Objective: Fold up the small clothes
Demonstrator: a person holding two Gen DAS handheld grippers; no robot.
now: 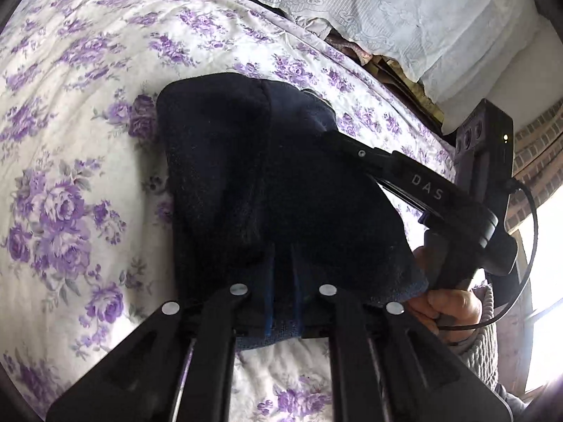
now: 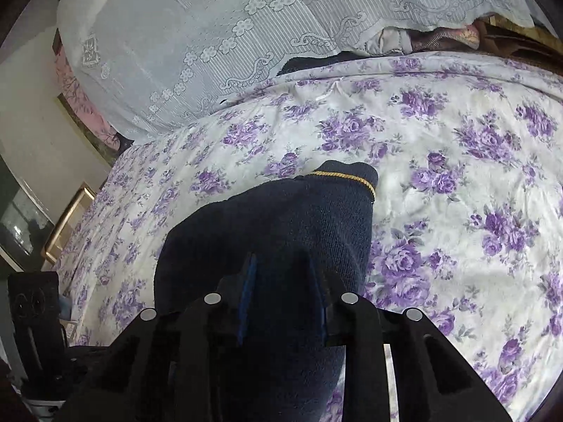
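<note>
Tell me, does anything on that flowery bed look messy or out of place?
Nothing looks spilled or damaged. The dark navy garment is bunched rather than flat on the floral bedspread, as it would be mid-fold, with the left gripper and right gripper both pinching it. Its gold-trimmed edge curls unevenly.

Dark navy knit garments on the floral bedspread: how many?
1: the dark navy knit garment mid-bedspread, both grippers at its near edge. More may be hidden under its folds.
</note>
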